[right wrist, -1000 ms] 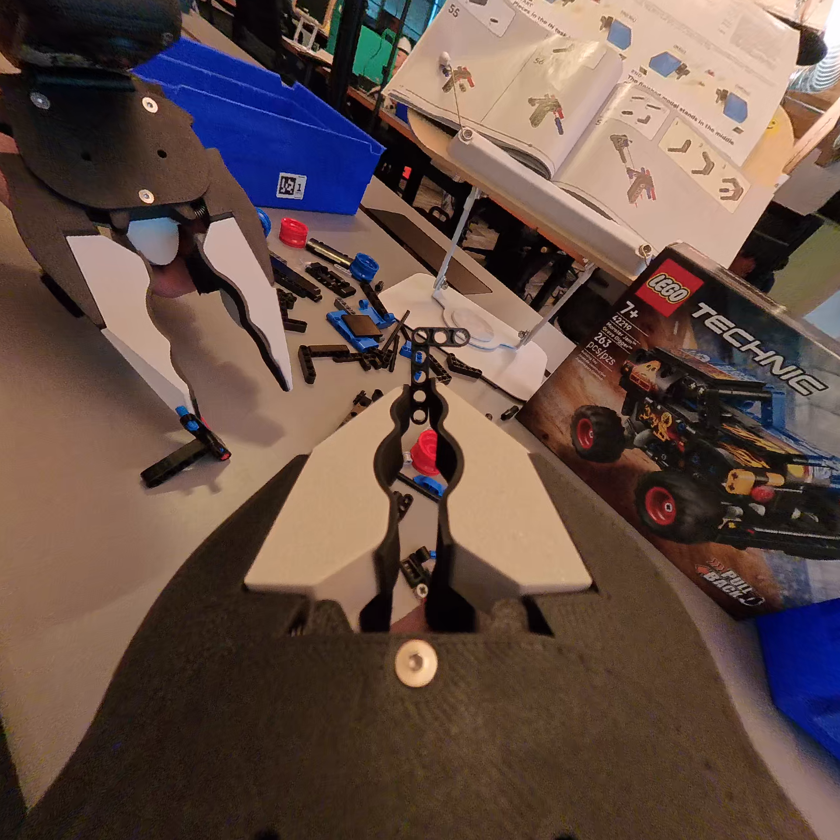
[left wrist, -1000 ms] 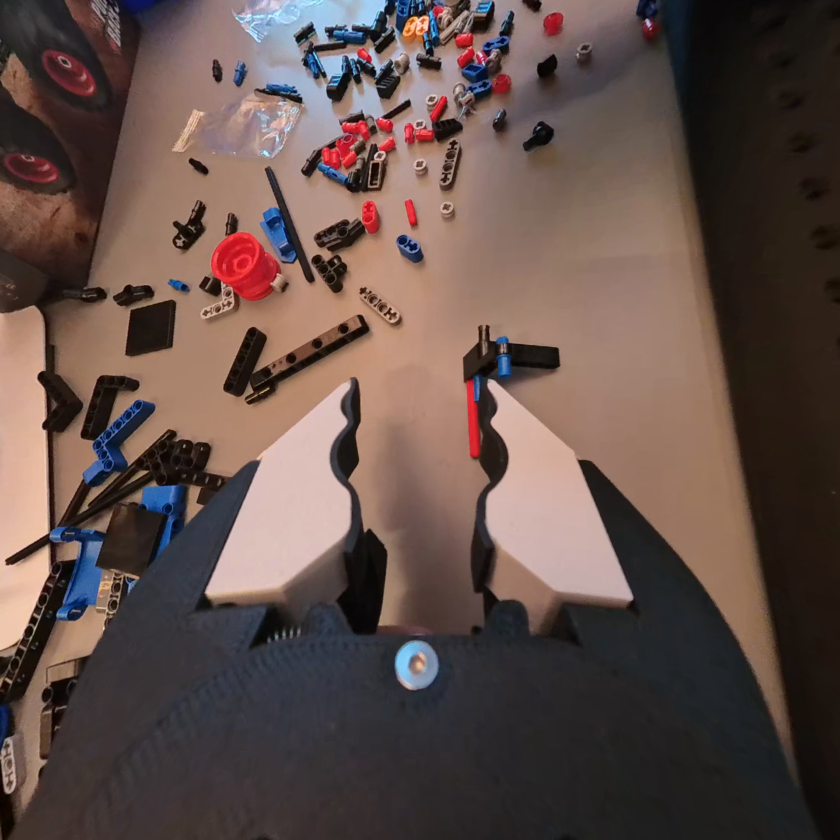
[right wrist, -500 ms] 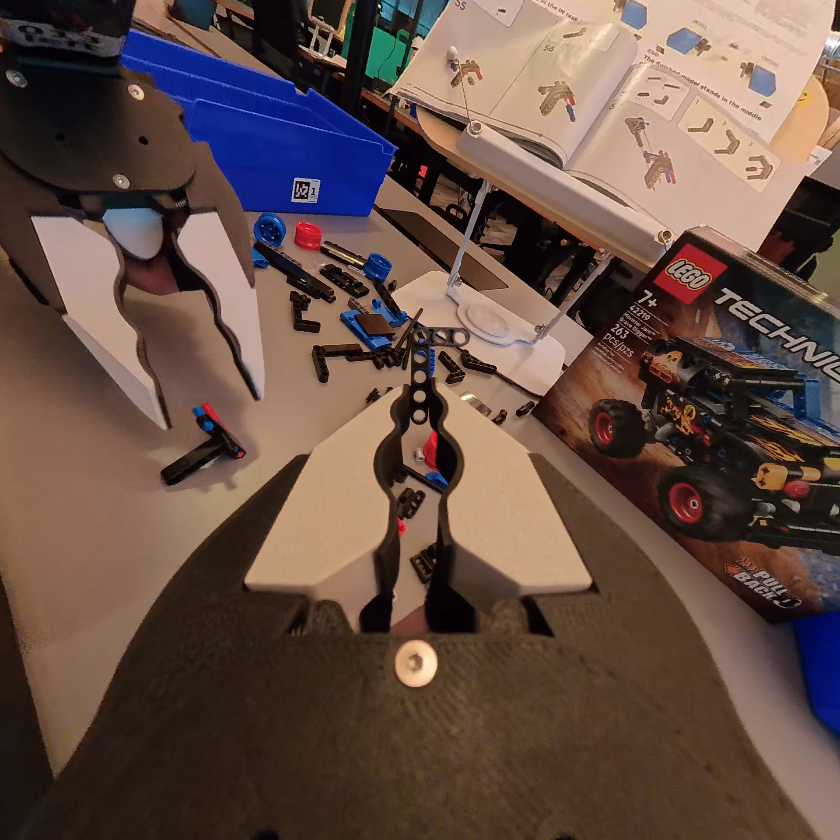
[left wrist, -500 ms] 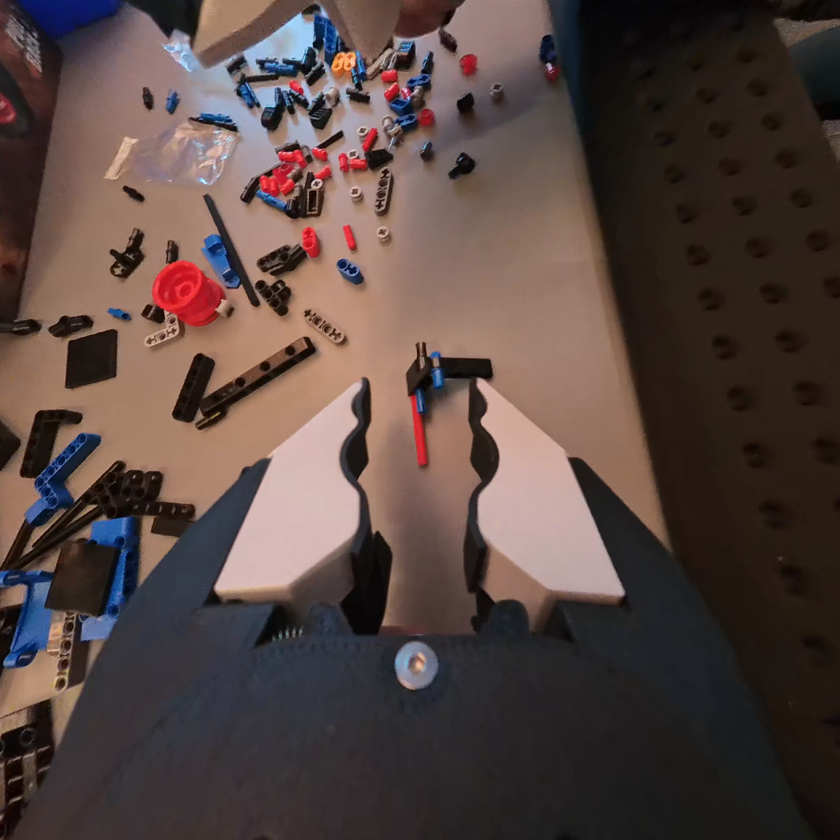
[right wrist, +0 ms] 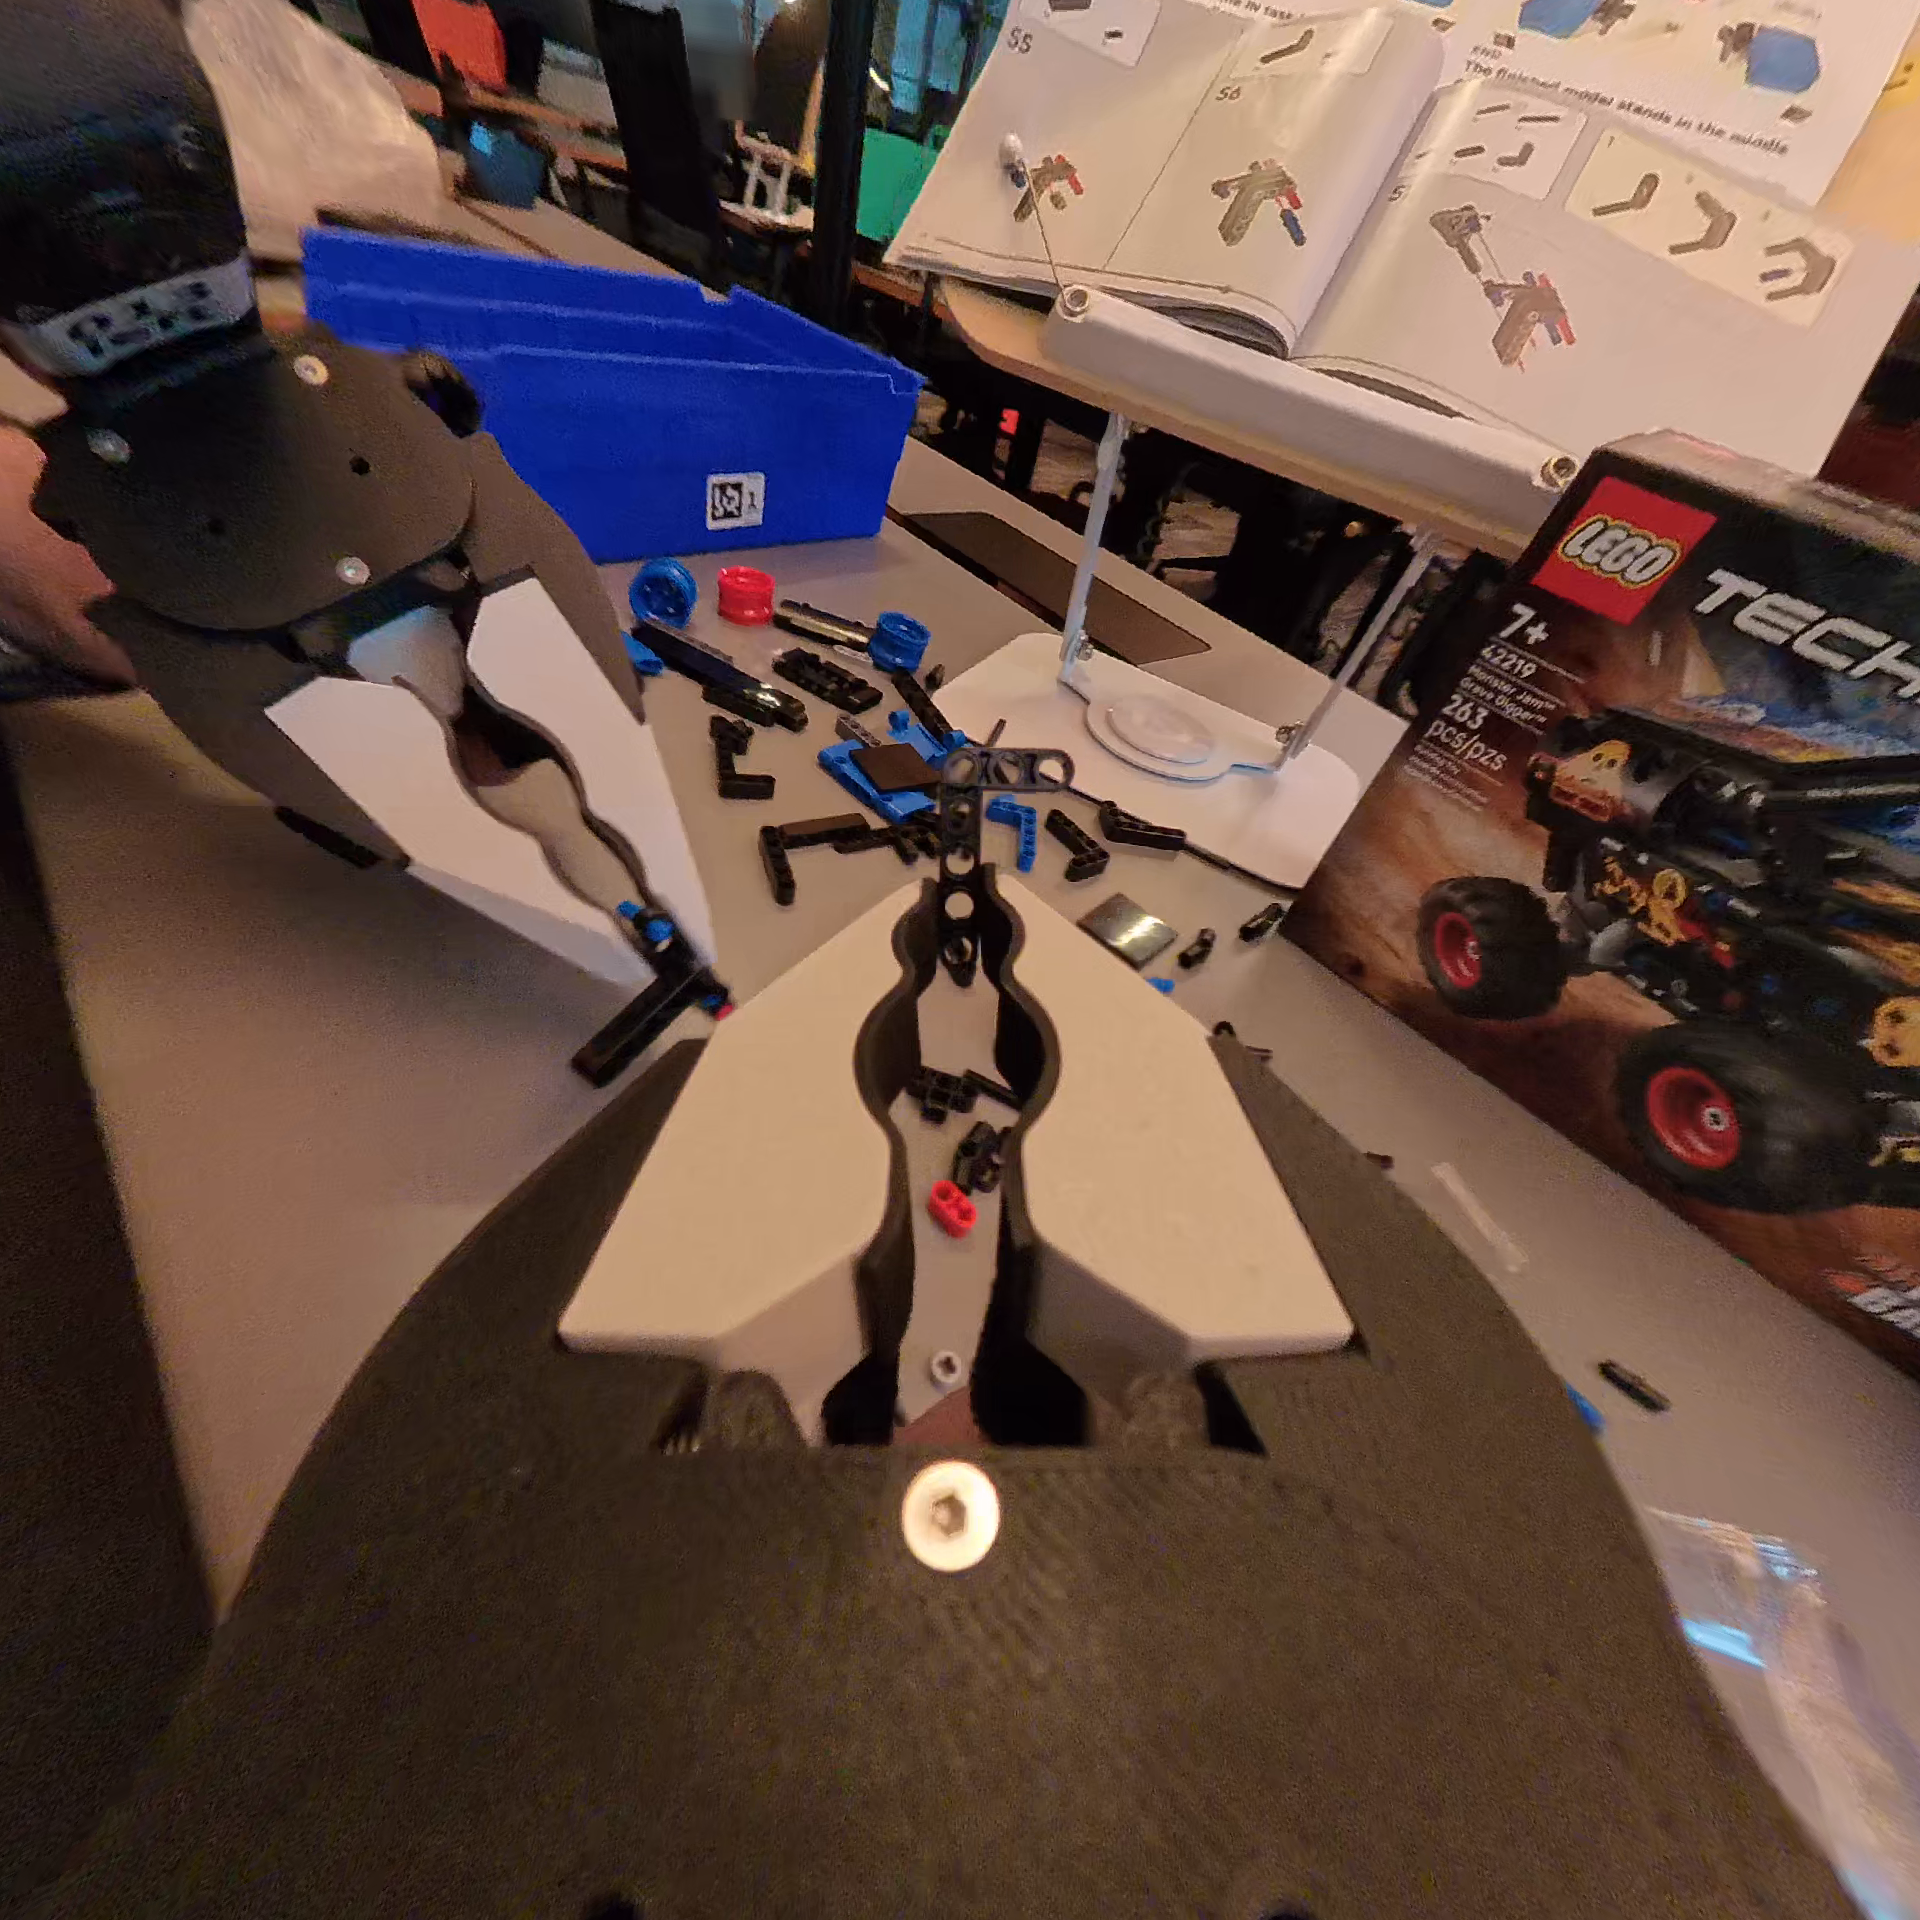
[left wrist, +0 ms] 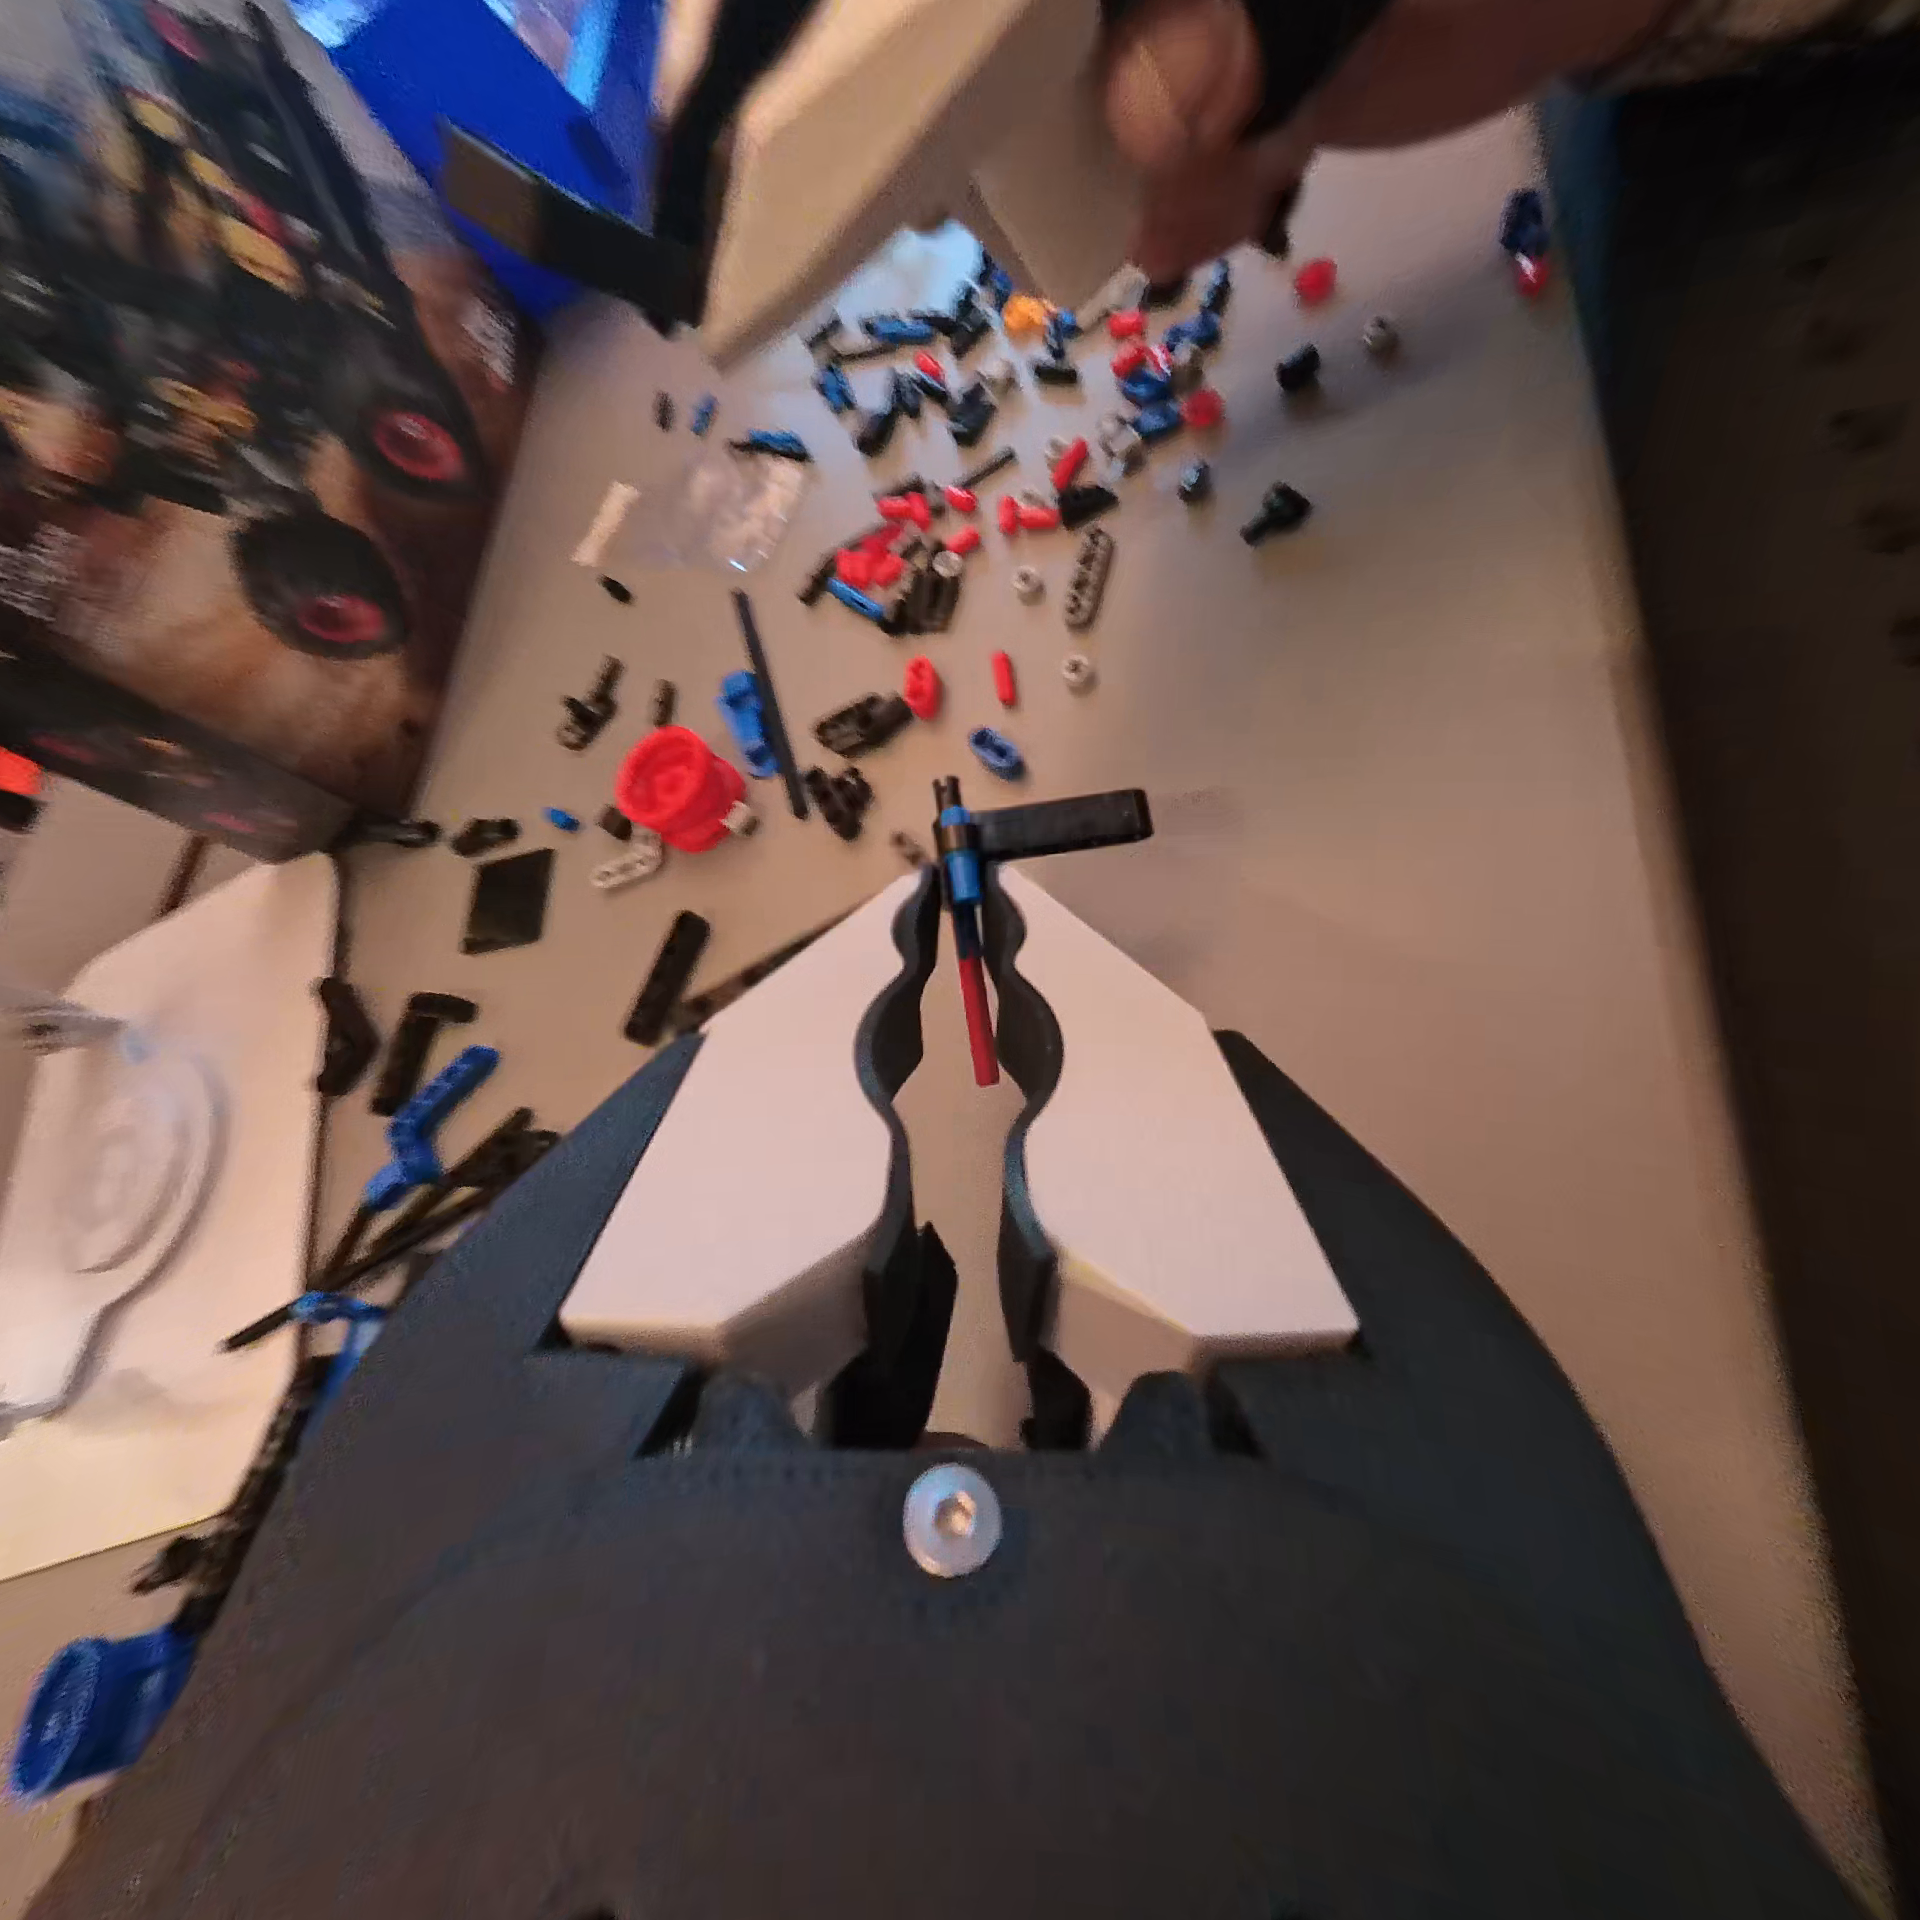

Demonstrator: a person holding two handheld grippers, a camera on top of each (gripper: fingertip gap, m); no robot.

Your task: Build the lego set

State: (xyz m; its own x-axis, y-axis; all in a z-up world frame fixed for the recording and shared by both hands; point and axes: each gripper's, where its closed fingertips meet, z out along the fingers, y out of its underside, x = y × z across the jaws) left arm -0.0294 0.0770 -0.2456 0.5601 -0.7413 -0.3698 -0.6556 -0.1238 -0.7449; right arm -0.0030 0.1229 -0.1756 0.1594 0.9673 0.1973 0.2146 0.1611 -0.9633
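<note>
The left gripper (left wrist: 961, 899) is clamping the red axle (left wrist: 975, 1013) at its tips; the right gripper (right wrist: 961, 914) is pinching a black beam (right wrist: 958, 862) upright.

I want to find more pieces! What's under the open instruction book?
The instruction book sits on a white stand. Under it only the stand's white base shows, with black pieces beside it. Table further behind stays hidden.
</note>
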